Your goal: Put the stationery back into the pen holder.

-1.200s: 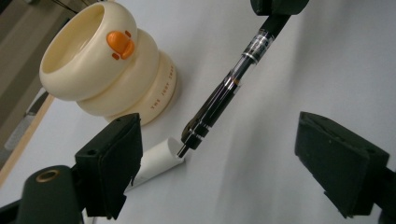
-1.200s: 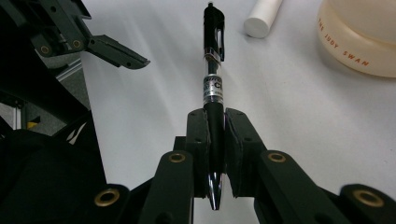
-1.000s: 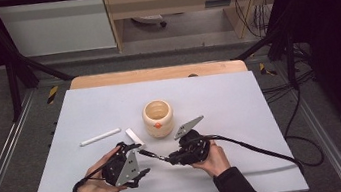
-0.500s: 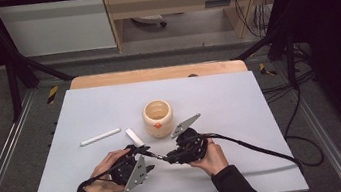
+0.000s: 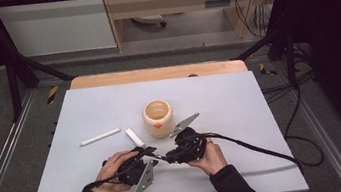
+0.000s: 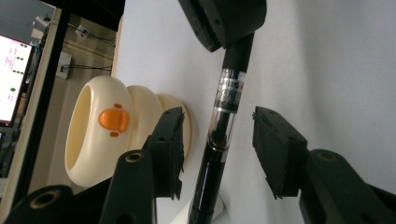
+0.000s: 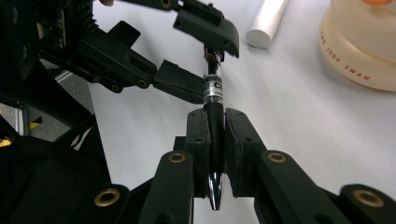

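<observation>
A black pen point(image 7: 212, 88) with a clear middle section hangs level above the table between my two grippers. My right gripper point(image 7: 215, 121) is shut on its tip end, and the metal point sticks out behind the pads. My left gripper point(image 6: 219, 135) has the pen's point(image 6: 229, 93) other end between its jaws. Those jaws have just been closing, and a gap still shows on each side. In the high view the left gripper point(image 5: 150, 156) and right gripper point(image 5: 168, 157) meet nose to nose at the front of the table, with the pen point(image 5: 160, 156) between them.
A cream cup point(image 5: 158, 118) with an orange duck bill stands just behind the grippers. A long white stick point(image 5: 99, 136) lies to its left, with a shorter white piece point(image 5: 134, 137) next to the left hand. The white table top point(image 5: 240, 101) has free room to the right.
The left hand has edged toward the right gripper and turned, so its grey plate now hangs lower. The right hand and the pen have stayed put.
</observation>
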### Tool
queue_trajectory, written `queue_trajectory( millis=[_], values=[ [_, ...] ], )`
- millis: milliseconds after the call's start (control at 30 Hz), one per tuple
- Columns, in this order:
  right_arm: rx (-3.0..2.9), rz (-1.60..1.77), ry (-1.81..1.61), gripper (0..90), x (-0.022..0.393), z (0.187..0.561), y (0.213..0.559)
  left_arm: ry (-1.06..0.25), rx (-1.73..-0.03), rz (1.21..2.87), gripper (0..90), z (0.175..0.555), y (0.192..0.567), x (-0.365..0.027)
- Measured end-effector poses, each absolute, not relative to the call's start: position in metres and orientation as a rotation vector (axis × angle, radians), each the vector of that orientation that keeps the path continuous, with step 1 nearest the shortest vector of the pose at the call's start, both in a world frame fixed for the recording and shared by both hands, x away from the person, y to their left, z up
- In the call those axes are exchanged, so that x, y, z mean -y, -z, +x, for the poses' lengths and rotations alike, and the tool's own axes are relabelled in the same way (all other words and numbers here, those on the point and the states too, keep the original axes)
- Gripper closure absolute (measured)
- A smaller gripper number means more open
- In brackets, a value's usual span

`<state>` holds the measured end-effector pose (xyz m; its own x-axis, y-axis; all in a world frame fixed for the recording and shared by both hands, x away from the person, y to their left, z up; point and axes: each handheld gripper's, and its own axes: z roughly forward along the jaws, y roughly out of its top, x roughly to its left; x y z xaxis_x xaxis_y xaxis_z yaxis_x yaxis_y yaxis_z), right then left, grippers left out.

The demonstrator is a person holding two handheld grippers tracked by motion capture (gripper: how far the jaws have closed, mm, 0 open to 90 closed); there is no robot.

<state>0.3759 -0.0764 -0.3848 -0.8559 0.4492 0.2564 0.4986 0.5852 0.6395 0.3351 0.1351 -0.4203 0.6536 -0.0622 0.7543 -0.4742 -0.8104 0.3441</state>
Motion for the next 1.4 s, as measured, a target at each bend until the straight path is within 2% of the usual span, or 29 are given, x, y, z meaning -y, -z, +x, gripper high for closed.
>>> queue_trajectory(
  millis=[867,1400],
  values=[
    [2.725,-0.840,1.148,81.1,0.0763,0.3763,0.3842,-1.181,0.584,2.298,76.5,0.3313,0.4254,-0.1262],
    [2.720,-0.825,1.161,79.6,0.0765,0.3761,0.3847,-1.170,0.589,2.304,78.7,0.3307,0.4259,-0.1269]
  ],
)
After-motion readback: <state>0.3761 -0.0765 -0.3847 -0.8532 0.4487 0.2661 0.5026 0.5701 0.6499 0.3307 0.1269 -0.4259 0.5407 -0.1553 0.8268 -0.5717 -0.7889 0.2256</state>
